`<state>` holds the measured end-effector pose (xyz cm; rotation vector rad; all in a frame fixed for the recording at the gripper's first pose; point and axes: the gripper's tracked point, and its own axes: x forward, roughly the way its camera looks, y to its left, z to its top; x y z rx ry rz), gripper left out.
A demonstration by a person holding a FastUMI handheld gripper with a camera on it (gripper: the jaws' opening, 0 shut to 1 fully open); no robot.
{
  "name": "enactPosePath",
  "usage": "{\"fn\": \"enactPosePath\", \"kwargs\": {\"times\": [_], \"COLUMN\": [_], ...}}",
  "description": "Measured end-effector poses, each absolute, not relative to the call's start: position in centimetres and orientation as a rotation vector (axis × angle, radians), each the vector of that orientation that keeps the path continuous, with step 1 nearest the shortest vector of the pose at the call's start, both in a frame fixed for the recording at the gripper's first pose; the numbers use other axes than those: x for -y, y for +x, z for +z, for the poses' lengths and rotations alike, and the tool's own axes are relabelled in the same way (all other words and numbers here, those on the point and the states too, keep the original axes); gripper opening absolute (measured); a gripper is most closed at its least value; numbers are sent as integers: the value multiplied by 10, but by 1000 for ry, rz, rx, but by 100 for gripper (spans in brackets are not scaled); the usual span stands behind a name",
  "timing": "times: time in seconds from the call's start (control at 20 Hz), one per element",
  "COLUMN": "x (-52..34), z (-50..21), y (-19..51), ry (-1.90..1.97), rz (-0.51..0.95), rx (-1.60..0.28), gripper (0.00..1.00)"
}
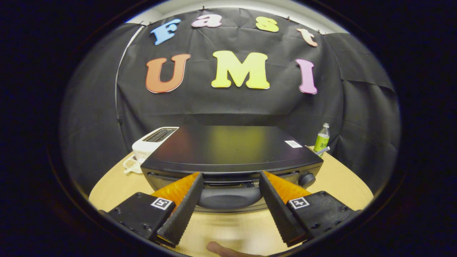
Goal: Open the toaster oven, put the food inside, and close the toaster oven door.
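Approaching: fingers (231, 178) are held apart, empty; the toaster oven (232, 157) door handle (230, 196) is framed just ahead, lying crosswise between them.

My fingers (231, 178) stand spread with nothing between them, tips just short of the toaster oven (232, 157), which blocks the way ahead; bare bench (228, 228) lies open beneath them. A white toaster (151, 141) crowds the oven's left rear; a green bottle (322, 138) stands behind its right corner; a fingertip (221, 249) intrudes below.
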<state>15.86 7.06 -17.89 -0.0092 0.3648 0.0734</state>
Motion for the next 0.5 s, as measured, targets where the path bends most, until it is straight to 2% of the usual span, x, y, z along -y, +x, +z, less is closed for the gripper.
{"fn": "enactPosePath", "kwargs": {"times": [0.5], "x": [-58], "z": [-202], "y": [108], "ry": [-5], "rz": [71], "rx": [-386], "gripper": [100]}}
